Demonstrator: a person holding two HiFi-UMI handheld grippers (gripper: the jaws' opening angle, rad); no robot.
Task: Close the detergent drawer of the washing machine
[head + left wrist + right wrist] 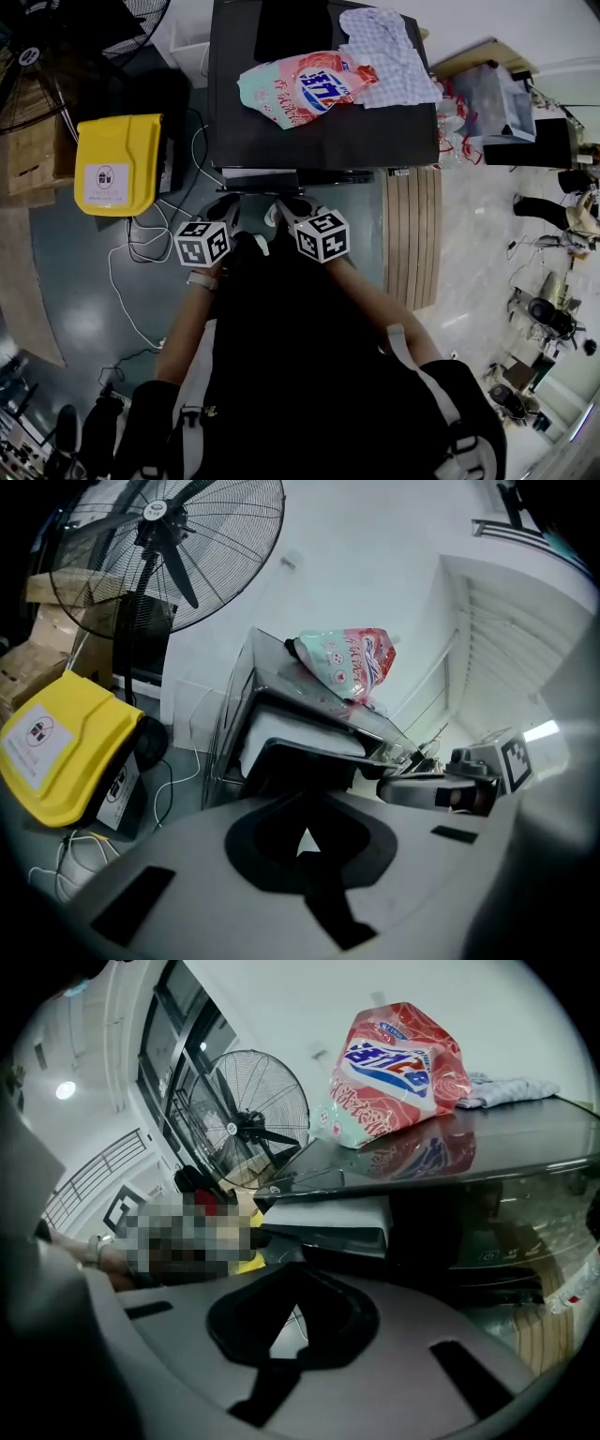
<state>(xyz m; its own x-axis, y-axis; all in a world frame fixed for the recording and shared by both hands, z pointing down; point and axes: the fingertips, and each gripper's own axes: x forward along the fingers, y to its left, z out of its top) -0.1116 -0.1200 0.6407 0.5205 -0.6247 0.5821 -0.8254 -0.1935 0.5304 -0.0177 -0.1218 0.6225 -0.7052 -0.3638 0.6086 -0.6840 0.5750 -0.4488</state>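
We log a dark grey floor [66, 309] with white cables [110, 277] trailing at 9 o'clock. A black pedestal fan [37, 56] stands at 10, with cardboard boxes [28, 159] and a yellow bin [117, 164] beside it. A slatted wooden panel [412, 234] lies at 3, with pale glossy floor [469, 262] beyond. White wall [375, 555], tall windows [173, 1044], one ceiling lamp [65, 1090] lit

Both arms out front, grippers side by side, close but apart, pitched forward and down. The left gripper [225, 208] has its jaws closed together, pads meeting. The right gripper [281, 210] is the same, jaws fully together. Tips angle in toward each other slightly. Marker cubes face up: left cube [202, 244], right cube [322, 236]. The left forearm [183, 328] is bare, with a band [201, 279] at the wrist. The right forearm [375, 302] is bare and comes in diagonally from the right shoulder.
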